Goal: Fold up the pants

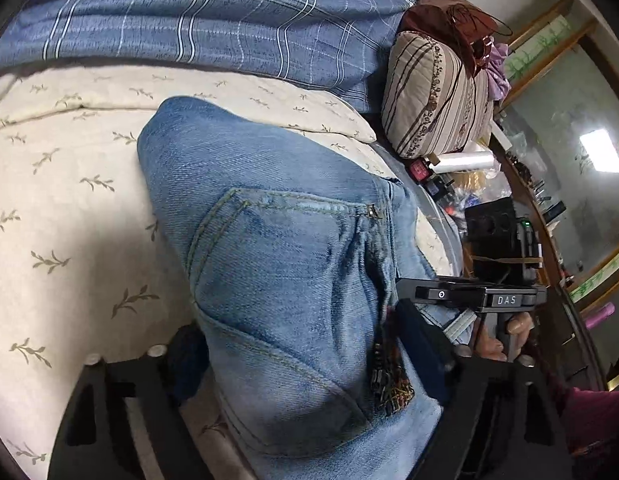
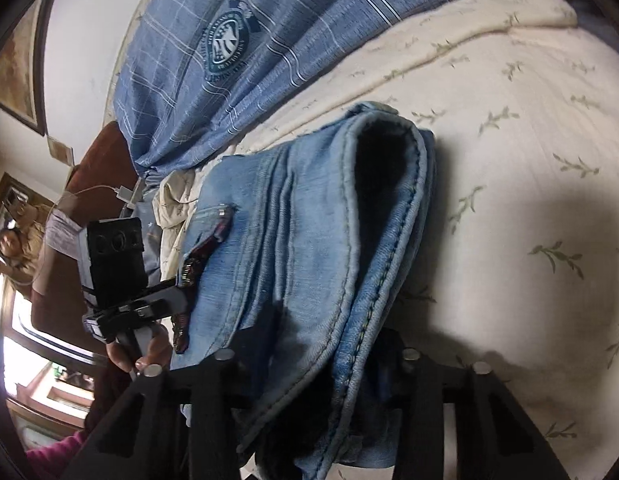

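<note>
I have the jeans (image 1: 285,264) pinched in both grippers, left (image 1: 305,364) and right (image 2: 329,364), jaws narrow on denim, folded over the bed (image 1: 61,200). Next, I'd lay them flat.

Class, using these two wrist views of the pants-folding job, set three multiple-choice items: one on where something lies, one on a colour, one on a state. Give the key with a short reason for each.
1. Where do the jeans lie?
A. on the cream leaf-print bedspread
B. on a wooden floor
C. in a basket

2. What colour is the plaid quilt behind the jeans?
A. red
B. blue
C. green

3. What is the left gripper doing?
A. hanging open, clear of the cloth
B. shut on the jeans
C. holding a pillow

Key:
1 A, the denim rests directly on the leaf-print cloth in both views.
2 B, its cloth is blue with pale lines.
3 B, the denim runs between its two fingers in the left wrist view; the right gripper likewise grips the jeans' folded edge.
</note>
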Available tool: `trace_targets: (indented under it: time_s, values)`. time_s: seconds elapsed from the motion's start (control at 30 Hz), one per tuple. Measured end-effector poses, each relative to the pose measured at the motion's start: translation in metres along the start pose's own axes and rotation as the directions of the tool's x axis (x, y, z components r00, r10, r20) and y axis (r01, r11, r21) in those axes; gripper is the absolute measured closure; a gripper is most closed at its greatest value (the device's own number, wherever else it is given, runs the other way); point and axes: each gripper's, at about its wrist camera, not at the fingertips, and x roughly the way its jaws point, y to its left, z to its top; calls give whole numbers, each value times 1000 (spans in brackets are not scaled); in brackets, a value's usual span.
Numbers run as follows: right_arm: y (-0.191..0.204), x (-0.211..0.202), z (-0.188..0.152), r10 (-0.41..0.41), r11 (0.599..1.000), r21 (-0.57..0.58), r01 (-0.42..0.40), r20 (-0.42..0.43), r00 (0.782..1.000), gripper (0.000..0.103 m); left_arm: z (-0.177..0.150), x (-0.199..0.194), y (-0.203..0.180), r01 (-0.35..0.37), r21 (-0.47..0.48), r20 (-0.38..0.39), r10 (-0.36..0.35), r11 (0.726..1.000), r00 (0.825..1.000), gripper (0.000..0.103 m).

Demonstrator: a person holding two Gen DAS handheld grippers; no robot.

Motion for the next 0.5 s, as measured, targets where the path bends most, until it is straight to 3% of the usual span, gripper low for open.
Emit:
trace_targets:
  time_s: [0.27,0.5]
  values:
    - [31,-12,2,-50,993,-96,62,116,992,69,5,-25,-14,-21,-1,85,22,1000,996,30]
    - [65,-13,18,-10,987,-158,40,186,983,70,13,-70,-17,-46,-32,233,52,998,971,30]
